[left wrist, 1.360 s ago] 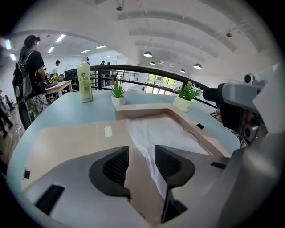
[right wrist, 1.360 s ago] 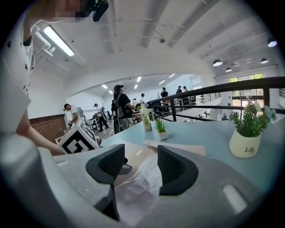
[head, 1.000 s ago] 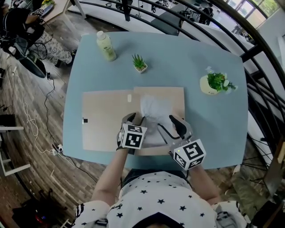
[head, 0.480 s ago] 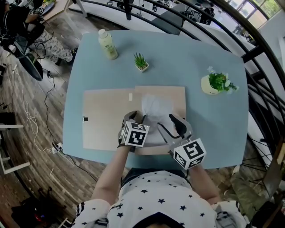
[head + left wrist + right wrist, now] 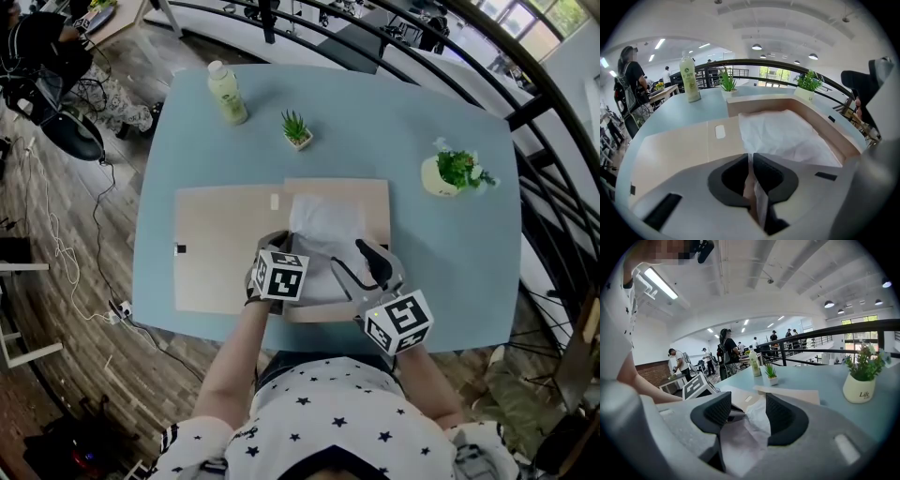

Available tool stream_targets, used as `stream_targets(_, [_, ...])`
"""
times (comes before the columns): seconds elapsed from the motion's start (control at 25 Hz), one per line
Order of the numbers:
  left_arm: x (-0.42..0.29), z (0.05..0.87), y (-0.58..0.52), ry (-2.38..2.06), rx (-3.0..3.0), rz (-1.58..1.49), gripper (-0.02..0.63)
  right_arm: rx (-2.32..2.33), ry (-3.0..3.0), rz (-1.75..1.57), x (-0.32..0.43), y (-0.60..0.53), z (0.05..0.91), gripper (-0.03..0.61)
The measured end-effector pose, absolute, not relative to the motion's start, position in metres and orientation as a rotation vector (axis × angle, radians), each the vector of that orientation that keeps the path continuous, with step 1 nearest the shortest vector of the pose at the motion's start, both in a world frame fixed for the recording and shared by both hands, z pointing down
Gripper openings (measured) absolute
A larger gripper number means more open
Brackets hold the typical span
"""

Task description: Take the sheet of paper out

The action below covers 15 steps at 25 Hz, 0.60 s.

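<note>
Head view shows a pale blue table bearing a flat beige cardboard box, opened, with a crumpled white paper sheet inside. A green bottle stands well beyond. Only the left gripper view shows the left gripper closing, pinching the sheet's near edge. The right gripper has its jaws spread.

The box lies open and flat in the middle of the table. The sheet of paper lies in the right half of the box, and the box's flap spreads out to the left. The little plant stands just behind the middle of the box, the bottle stands farther back behind the box's left half, and the bigger plant in a pot stands to the right of the box, near its far right corner but apart from it.
</note>
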<state>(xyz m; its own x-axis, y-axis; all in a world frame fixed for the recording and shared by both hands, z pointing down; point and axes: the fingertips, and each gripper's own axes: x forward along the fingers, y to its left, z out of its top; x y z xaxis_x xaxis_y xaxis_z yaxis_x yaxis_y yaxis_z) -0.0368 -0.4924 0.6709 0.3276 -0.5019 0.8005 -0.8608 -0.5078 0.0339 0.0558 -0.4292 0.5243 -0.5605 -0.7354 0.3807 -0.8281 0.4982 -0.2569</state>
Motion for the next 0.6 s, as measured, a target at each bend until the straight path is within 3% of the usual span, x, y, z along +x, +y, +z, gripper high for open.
stream_targets(0.6, [-0.041,0.67,-0.493,-1.173,2.152,1.023,0.0,1.343,-2.541,0.591,0.043,-0.422,0.516,0.222])
